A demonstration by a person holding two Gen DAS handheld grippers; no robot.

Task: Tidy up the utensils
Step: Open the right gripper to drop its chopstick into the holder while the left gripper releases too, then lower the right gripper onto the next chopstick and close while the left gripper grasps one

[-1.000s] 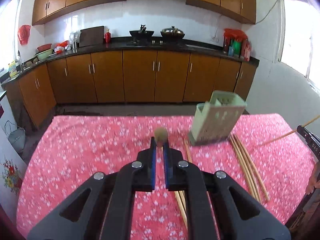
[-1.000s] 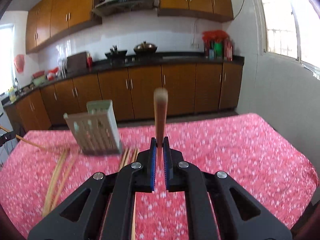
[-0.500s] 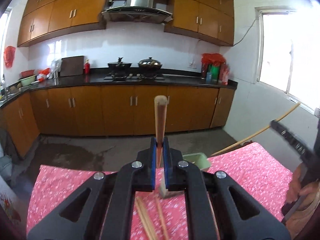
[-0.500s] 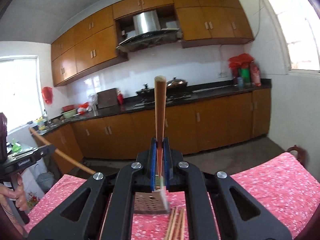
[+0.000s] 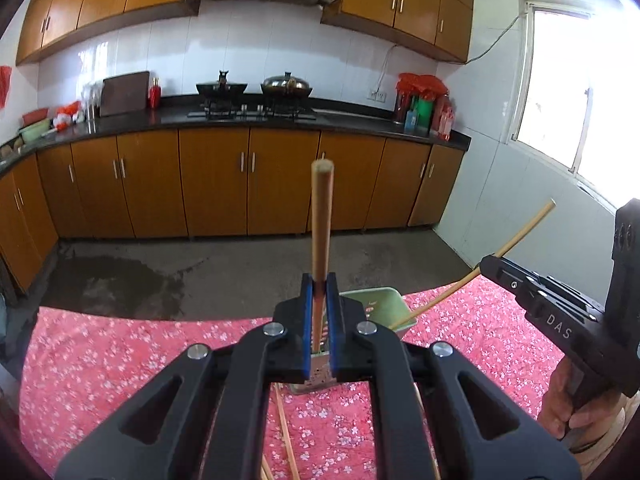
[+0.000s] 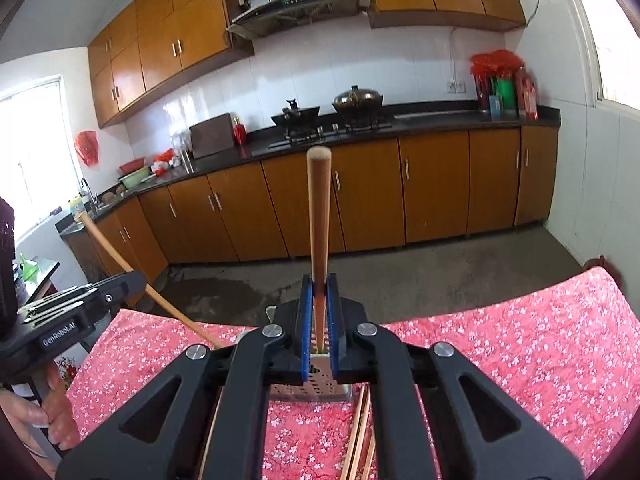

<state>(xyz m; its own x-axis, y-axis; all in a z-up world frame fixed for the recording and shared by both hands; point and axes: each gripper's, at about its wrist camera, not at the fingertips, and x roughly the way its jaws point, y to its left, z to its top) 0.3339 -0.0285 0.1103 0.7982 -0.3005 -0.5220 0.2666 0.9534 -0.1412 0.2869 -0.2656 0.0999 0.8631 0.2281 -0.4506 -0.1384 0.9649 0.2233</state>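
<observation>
Both chopsticks have come up off the worktop (image 5: 120,360): the left tongs (image 5: 319,312) are clamped on a chopstick (image 5: 321,216), the right tongs (image 6: 319,312) on another (image 6: 319,216), both apparently tipped into the green holder (image 5: 384,308). More chopsticks (image 6: 360,432) lie loose.

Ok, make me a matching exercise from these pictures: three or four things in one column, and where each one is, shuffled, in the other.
Things:
1. wooden chopstick in the left gripper
2. pale green perforated plastic utensil holder
3. loose wooden chopsticks
4. lidded metal wok

Places:
A. on the stove
B. flat on the red floral tablecloth
C. clamped between blue pads
D. standing on the table

Pairs: 1-C, 2-D, 3-B, 4-A
</observation>
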